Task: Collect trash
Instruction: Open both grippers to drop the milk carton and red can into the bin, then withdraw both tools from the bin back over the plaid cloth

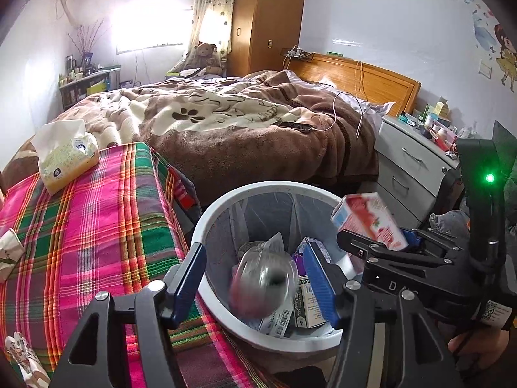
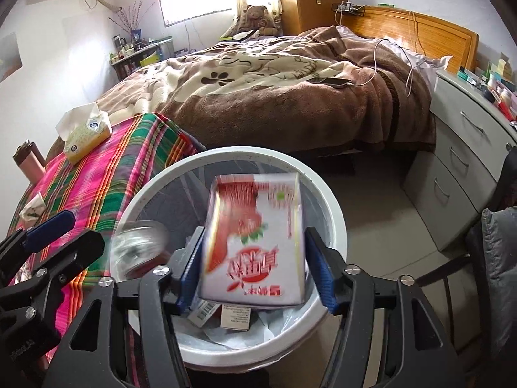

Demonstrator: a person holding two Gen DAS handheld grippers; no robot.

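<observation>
A white round trash bin (image 1: 213, 213) (image 2: 326, 200) stands beside the plaid-covered table and holds boxes and wrappers. My left gripper (image 1: 255, 278) is open over the bin; a clear plastic cup (image 1: 263, 278) (image 2: 139, 242) is blurred between its fingers, touching neither. My right gripper (image 2: 255, 268) (image 1: 381, 242) hovers over the bin with a red-and-white carton (image 2: 255, 239) (image 1: 368, 220) between its fingers. The carton is motion-blurred and a gap shows at the right finger.
The plaid cloth table (image 1: 97, 226) bears a tissue pack (image 1: 64, 158), crumpled paper (image 1: 8, 252) and a pink flask (image 2: 29, 161). A bed with a brown blanket (image 1: 242, 123) lies behind. A grey drawer cabinet (image 1: 410, 168) stands to the right.
</observation>
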